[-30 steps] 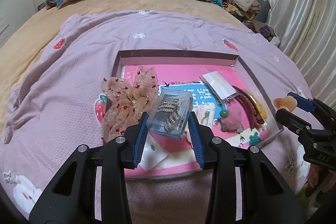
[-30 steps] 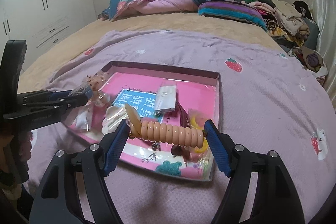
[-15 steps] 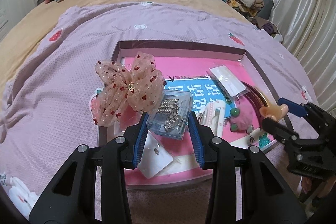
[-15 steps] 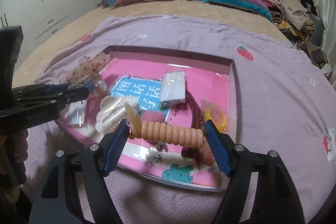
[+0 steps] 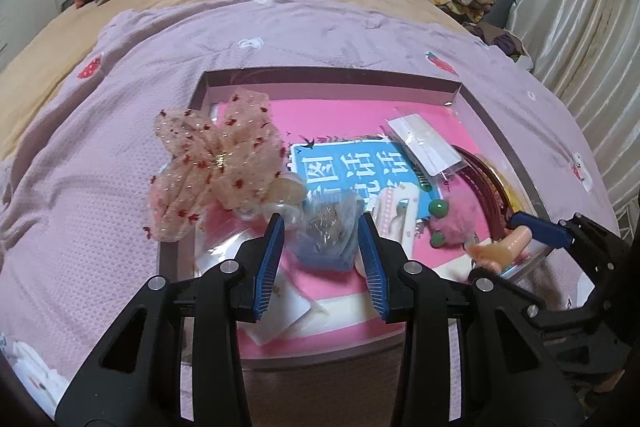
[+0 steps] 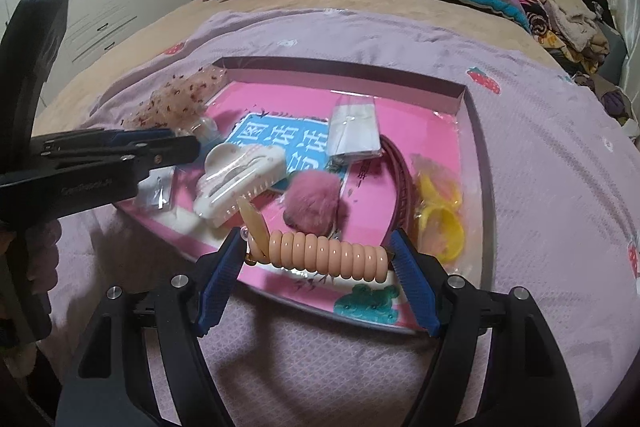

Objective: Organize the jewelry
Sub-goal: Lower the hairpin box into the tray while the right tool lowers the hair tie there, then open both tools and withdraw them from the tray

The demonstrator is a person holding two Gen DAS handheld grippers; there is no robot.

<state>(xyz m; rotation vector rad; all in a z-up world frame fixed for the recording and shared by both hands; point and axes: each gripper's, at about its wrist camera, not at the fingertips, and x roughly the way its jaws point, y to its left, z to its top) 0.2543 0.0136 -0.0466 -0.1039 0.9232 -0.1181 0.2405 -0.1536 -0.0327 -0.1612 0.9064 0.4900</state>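
Most pieces already lie in the tray (image 6: 478,131); the left gripper (image 5: 322,243) pinches a clear box (image 5: 328,231) low over it, while the right gripper (image 6: 318,253) clamps a coil hair tie (image 6: 328,255) above the near rim, both unplaced

My left wrist camera looks forward along my left gripper (image 5: 322,239), low and close over the near-left edge of the tray (image 5: 332,75), facing the pillows; my right wrist camera looks along my right gripper (image 6: 320,255) from the tray's (image 6: 478,147) near edge, same heading; both share the tray, the purple blanket (image 5: 320,27), and each sees the other gripper at its side.
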